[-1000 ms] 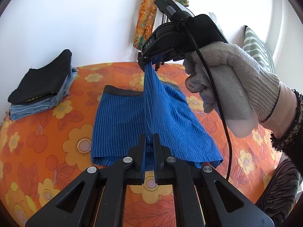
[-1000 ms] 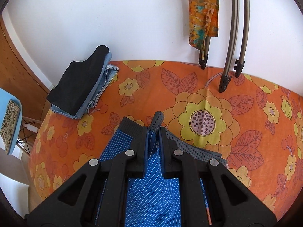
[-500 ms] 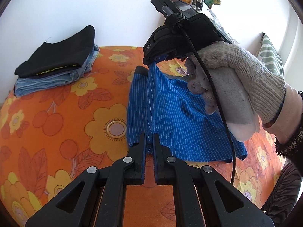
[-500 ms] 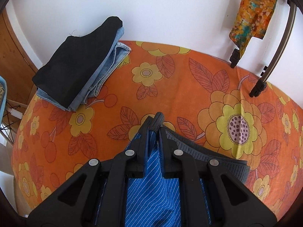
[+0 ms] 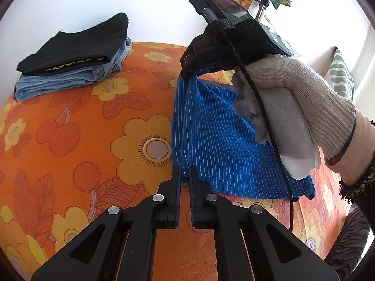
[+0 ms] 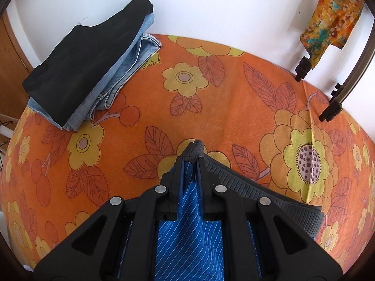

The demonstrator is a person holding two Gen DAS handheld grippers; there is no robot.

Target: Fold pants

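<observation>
Blue pinstriped shorts (image 5: 218,140) with a dark grey waistband (image 6: 253,187) lie folded in half on the orange flowered bed cover (image 5: 93,140). My left gripper (image 5: 184,171) is shut on the hem-end corner of the fold. In the left wrist view my right gripper (image 5: 191,76), held by a gloved hand (image 5: 297,86), pinches the waistband corner at the far end. In its own view the right gripper (image 6: 189,161) is shut on that waistband corner, low over the cover. The folded edge runs taut between the two grippers.
A folded stack, a black garment (image 6: 89,65) on light blue jeans (image 5: 65,82), sits at the back left by the white wall. Black-tipped rack legs (image 6: 330,110) and a hanging orange cloth (image 6: 332,21) stand at the back right. A striped cushion (image 5: 339,75) is at the far right.
Both grippers have carried the top half of the shorts over to the right and down. The shorts now lie doubled, and the cover left of them has been uncovered.
</observation>
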